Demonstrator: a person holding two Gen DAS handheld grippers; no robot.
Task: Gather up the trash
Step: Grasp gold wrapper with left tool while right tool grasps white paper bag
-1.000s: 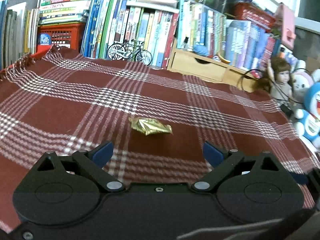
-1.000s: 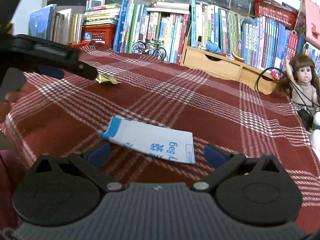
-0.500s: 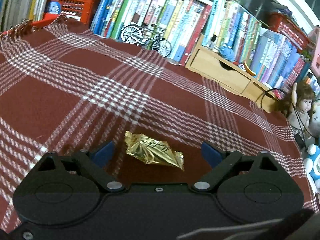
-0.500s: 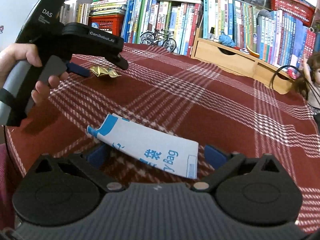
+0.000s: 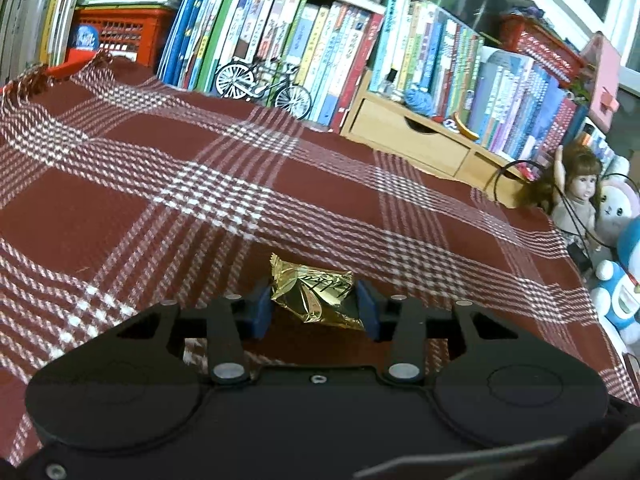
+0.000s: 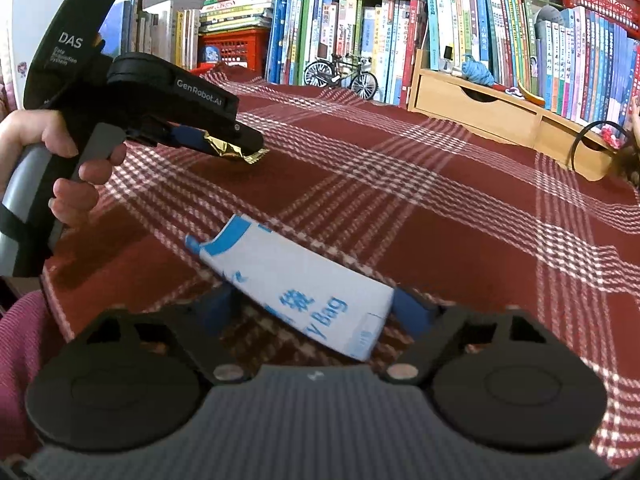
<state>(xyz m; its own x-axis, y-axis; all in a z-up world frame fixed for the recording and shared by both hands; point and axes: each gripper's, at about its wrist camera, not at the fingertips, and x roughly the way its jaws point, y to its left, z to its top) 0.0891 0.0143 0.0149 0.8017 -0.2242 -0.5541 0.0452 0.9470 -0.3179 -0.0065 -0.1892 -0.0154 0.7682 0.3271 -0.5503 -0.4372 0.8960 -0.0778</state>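
The left tongs (image 5: 315, 307) have just been closing and now pinch the gold wrapper (image 5: 314, 294) above the plaid-covered bench (image 5: 120, 208). The right tongs (image 6: 316, 312), also closing, bracket the white-and-blue bag (image 6: 296, 284); contact unclear.

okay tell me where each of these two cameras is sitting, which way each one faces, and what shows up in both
Left wrist: sits behind the left gripper, faces forward and down over the plaid cloth at the gold wrapper between its blue pads; only gripper body shows.
Right wrist: sits behind the right gripper, faces the white and blue bag between its pads; the person's left hand shows at left, on the other gripper.
Shared: gold wrapper, plaid cloth, toy bicycle, bookshelf.
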